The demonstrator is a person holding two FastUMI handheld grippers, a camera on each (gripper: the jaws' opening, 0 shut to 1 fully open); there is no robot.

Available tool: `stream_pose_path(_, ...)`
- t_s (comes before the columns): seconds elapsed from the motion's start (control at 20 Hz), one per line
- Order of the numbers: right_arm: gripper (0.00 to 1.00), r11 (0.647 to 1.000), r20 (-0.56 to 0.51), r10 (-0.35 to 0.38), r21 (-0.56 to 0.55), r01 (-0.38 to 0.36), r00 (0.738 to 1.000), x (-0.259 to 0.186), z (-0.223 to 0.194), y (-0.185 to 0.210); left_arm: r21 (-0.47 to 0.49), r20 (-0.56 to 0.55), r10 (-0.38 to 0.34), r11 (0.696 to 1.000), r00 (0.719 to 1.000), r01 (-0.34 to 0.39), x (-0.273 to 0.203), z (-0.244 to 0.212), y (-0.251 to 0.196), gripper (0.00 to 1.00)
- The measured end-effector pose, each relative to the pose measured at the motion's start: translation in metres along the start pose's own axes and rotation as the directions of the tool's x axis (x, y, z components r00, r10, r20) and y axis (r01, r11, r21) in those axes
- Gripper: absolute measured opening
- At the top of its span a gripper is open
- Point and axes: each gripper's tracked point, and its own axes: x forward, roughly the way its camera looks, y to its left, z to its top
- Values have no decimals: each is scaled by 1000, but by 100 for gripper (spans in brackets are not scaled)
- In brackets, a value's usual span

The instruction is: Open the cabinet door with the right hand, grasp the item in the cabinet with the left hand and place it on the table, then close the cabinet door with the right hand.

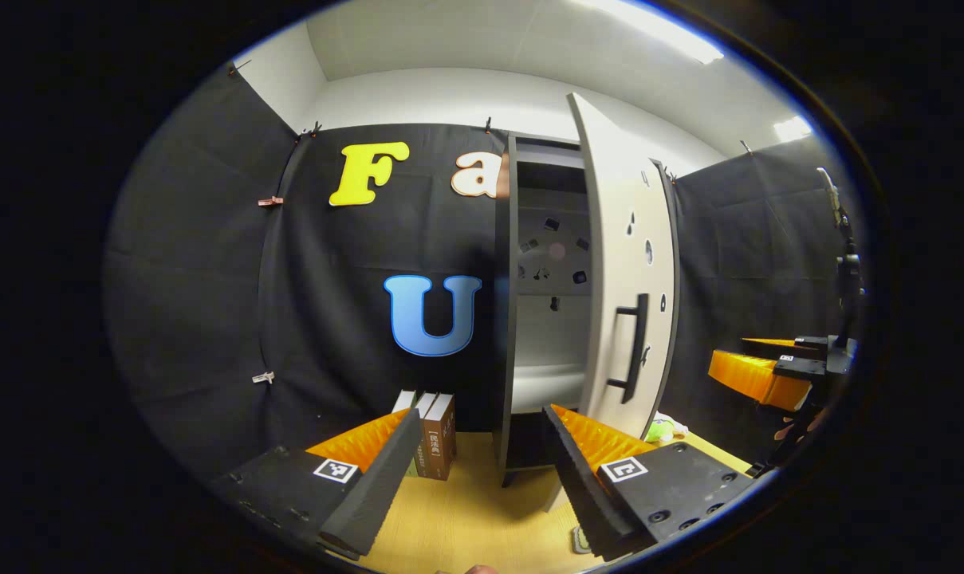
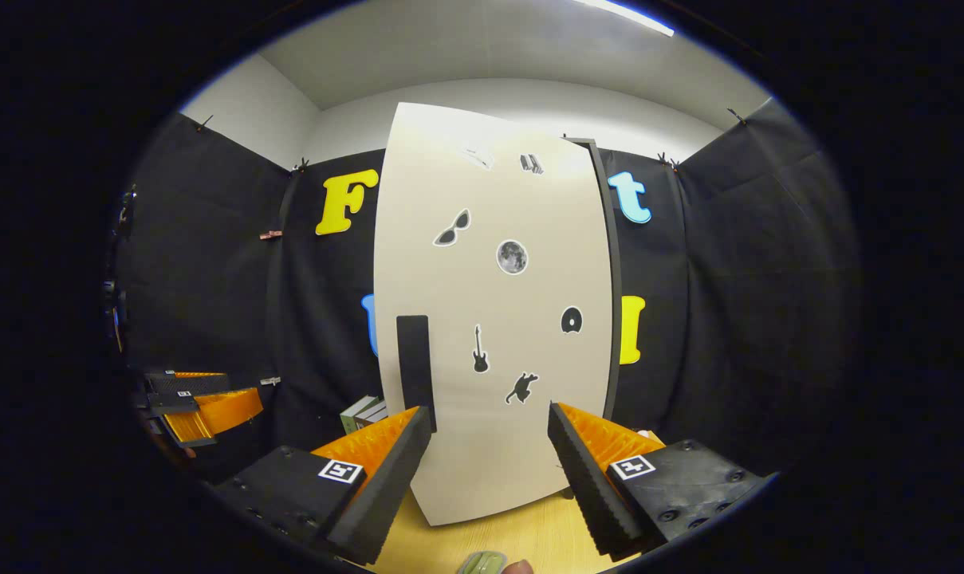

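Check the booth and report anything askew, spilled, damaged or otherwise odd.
Nothing stands out. The cabinet door stands ajar, as the task needs, and looks undamaged. The books stand upright on the table beside the cabinet. Both the left gripper and right gripper have their jaws apart, holding nothing.

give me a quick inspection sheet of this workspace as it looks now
surface: wooden table, bare patch in front of the cabinet.
job's things: cabinet with door swung partly open; black handle free; item inside cannot be made out.
clutter: books standing left of the cabinet; small green object behind the door; stickers on the door front.
grippers: left tongs open, empty, aimed at the cabinet opening; right tongs open, empty, facing the door front.
cables: nothing seen.
surroundings: black cloth booth wall, white ceiling with lights.
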Motion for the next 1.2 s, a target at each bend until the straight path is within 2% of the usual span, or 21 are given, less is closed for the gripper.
stream_pose_path(0.2,96,1000,5,-26,6,26,1000,-6,2,-12,9,12,2,1000,1000,-2,-2,5,-4,92)
stream_pose_path(0.7,96,996,12,-86,-6,86,996,-22,4,-41,24,25,-2,1000,1000,2,-7,11,-21,95)
stream_pose_path(1.2,96,995,15,-103,-12,103,995,-27,5,-53,42,36,14,999,999,-16,-9,15,-28,94)
